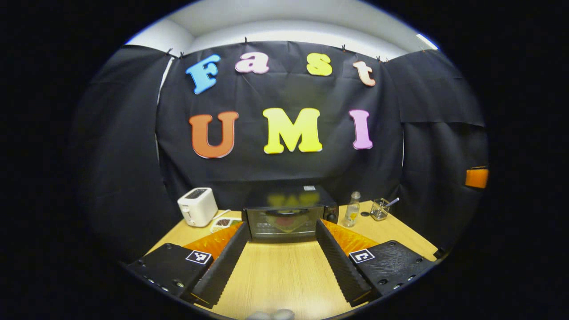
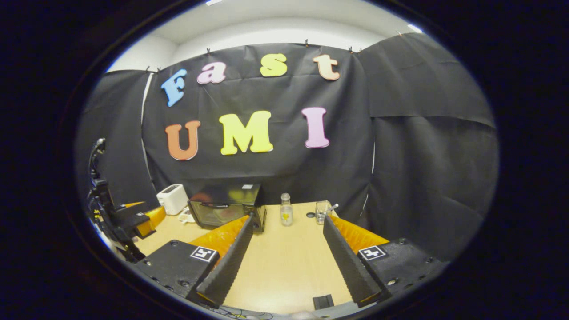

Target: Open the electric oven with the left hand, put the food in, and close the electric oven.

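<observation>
While the oven [image 1: 288, 218] sits shut at the back of the table [image 1: 284, 275], door handle [image 1: 286, 212] running across the top of the glass, the step in hand is the left-hand reach to open it. Left gripper [image 1: 282, 242] is spread wide, holding nothing, lined up square on the door but well short of it. My read: go straight in, aim both fingers over and under the handle bar near its middle, pinch, then pull out and down along the hinge arc, not straight back, or the whole box may slide on the wood. Something reddish shows behind the glass; can't tell what it is. Food: a small dish with dark pieces [image 1: 223, 222] sits just left of the oven, between it and the toaster [image 1: 198, 206]; likely what goes in, not certain. Bottle [image 1: 352, 210] and glass cup [image 1: 380, 209] stand right of the oven, near the door's swing side, so keep the approach centred. Right gripper [image 2: 286, 249] is also spread and empty, hanging over the table's right half, pointed at the bottle; from its view the left gripper and holder show far off at the left edge. Keep the right one back until the door is down.
</observation>
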Demonstrator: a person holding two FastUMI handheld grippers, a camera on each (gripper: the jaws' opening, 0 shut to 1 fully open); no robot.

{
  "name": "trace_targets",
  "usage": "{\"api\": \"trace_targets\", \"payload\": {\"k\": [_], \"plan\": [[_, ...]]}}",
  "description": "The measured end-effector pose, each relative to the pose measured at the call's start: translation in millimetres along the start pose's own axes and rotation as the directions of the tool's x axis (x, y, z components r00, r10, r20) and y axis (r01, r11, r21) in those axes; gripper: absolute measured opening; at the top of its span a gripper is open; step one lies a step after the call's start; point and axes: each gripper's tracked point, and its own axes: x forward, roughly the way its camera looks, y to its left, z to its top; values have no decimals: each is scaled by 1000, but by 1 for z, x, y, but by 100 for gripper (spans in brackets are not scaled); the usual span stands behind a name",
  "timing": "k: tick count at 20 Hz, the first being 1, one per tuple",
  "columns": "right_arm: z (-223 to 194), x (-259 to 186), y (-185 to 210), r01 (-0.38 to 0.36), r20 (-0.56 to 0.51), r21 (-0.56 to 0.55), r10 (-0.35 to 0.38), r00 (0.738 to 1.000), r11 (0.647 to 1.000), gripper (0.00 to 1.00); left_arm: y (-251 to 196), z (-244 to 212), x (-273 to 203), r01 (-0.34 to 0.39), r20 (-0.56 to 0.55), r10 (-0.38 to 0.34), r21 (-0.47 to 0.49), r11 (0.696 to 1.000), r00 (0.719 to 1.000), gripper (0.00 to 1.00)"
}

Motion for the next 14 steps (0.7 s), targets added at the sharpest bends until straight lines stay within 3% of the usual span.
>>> {"api": "trace_targets", "payload": {"k": [1, 6, 14], "plan": [[3, -7, -7, -12, 10, -8, 12, 1000, 1000, 100, -1, 12, -21, -19, 14, 19, -1, 1000, 1000, 97], [18, -50, -41, -56, 87, -21, 57, 995, 998, 96, -28, 41, -108, -56, 69, 58, -26, 998, 996, 96], [10, -83, -60, -79, 110, -60, 85, 990, 995, 96, -69, 44, -165, -67, 77, 69, -28, 997, 995, 96]]}}
